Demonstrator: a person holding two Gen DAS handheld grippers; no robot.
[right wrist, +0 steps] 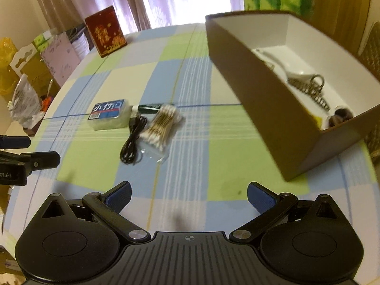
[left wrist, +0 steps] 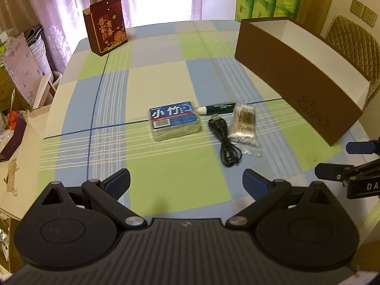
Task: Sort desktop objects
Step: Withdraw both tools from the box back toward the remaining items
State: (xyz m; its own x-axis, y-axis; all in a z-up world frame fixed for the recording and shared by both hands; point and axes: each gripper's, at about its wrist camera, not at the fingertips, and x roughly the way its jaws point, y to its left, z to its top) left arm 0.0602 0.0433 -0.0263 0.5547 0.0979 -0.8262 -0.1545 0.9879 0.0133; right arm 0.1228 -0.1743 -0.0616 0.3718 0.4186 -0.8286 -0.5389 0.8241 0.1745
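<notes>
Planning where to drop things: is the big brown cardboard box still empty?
Not empty. The brown cardboard box already holds a white comb-like tool, a metal spring-like piece and a small dark round thing.

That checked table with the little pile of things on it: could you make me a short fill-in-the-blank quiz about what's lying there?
1. The black cable lies between the blue-labelled packet and the bag of cotton ____.
2. Both grippers, left and right, are ____ and hold nothing.
3. The inside of the brown box is coloured ____.
4. The red carton at the far side stands ____.

Missing words: swabs; open; white; upright
</notes>
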